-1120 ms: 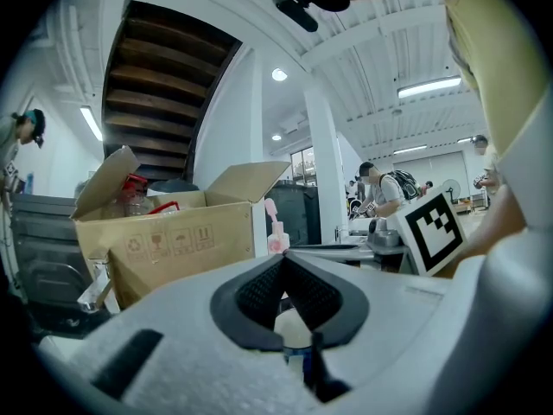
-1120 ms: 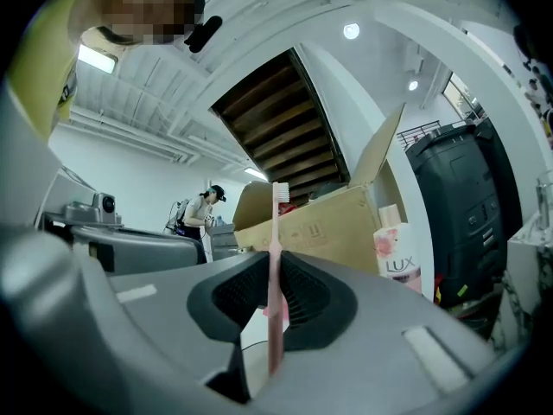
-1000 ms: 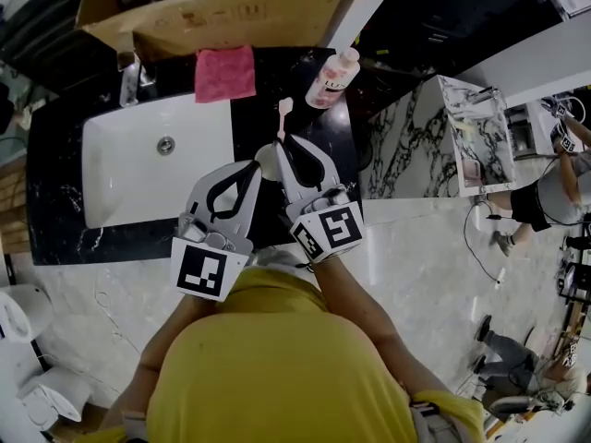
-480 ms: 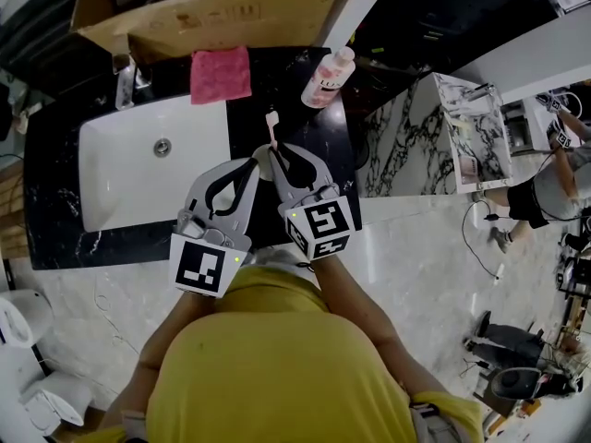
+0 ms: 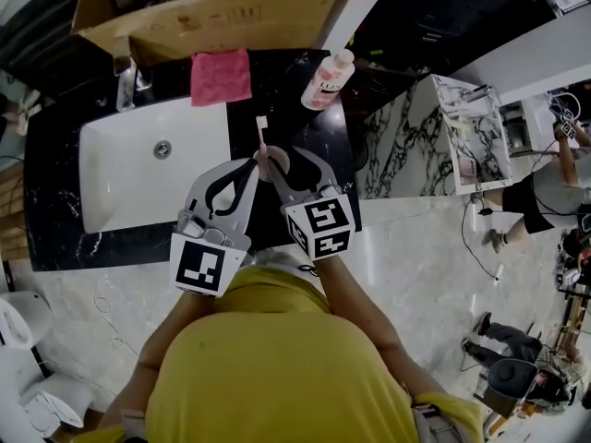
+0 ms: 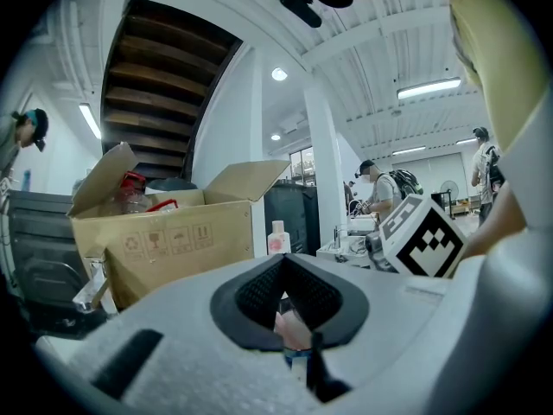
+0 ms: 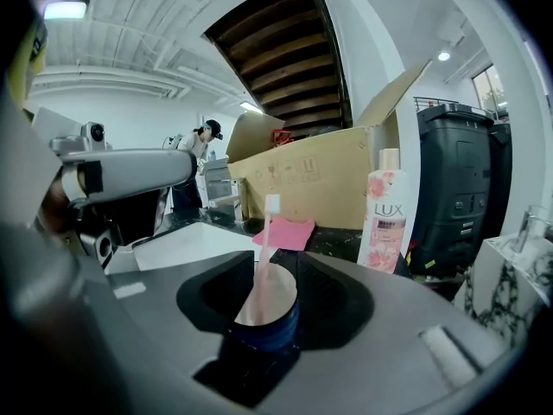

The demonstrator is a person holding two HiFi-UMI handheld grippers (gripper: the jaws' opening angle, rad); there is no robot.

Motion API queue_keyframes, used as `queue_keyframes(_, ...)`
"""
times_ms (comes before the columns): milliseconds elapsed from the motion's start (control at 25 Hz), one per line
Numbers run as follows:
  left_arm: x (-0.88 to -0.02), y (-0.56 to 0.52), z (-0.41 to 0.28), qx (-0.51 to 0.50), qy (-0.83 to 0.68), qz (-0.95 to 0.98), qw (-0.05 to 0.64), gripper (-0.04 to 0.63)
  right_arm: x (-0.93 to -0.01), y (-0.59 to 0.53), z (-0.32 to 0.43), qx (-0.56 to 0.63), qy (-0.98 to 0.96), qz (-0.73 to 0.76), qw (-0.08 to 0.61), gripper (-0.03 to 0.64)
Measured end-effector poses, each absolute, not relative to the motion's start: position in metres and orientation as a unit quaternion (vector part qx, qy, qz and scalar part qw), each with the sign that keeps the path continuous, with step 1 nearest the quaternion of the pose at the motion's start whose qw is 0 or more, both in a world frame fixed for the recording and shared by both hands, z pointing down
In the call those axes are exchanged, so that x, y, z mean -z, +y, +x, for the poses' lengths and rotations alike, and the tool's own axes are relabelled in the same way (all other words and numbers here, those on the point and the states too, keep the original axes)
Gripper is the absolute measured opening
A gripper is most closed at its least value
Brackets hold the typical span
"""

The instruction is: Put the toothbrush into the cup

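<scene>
**Toothbrush stands free in the cup**

Your right gripper's (image 7: pixel 278 259) jaws have just been opening and now stand spread. Between them the toothbrush (image 7: pixel 267 232) leans in the cup (image 7: pixel 270 311), clear of both pads. Your left gripper (image 5: pixel 255 163) lies alongside, nearly level, jaws closed, tips at the cup's rim.

Person from above, yellow shirt (image 5: pixel 277 367), left gripper (image 5: pixel 251 166) and right gripper (image 5: pixel 284 160) in pale grey moulded plastic, black ribbed pads lining the jaws, left marker cube (image 5: pixel 201 268) and right marker cube (image 5: pixel 321 227) white with black square patterns.
</scene>
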State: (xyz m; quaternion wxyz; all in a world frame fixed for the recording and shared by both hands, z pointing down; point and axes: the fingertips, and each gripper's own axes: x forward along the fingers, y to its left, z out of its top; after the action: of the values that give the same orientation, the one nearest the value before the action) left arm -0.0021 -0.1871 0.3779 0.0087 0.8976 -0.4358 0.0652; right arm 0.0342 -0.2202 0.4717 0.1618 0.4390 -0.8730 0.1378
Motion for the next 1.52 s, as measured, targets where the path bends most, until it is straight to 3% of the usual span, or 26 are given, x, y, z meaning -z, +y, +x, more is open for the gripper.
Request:
queue_keyframes(120,-0.379,-0.188,-0.002,-0.064,-0.434,0.899,0.01,0.003,-0.463,-0.219,0.045,-0.135,-0.868,0.455,0.149,0.163)
queue_keyframes(320,-0.373,-0.189,0.0,-0.056,-0.434,0.899,0.011,0.003,-0.435,-0.22,0.066,-0.095,-0.853,0.499,0.116,0.044)
queue_keyframes(440,-0.364,-0.191,0.002,-0.049,-0.432,0.9,0.0,0.003,-0.411,-0.22,0.076,-0.06,-0.848,0.519,0.092,0.008)
queue_keyframes(1040,-0.277,-0.203,0.01,0.0,-0.462,0.886,-0.033,0.003,-0.277,-0.207,0.123,0.054,-0.817,0.573,0.011,0.012)
queue_keyframes(1520,-0.272,-0.181,0.023,-0.001,-0.491,0.87,-0.047,0.003,-0.281,-0.187,0.14,0.055,-0.832,0.552,-0.001,0.012)
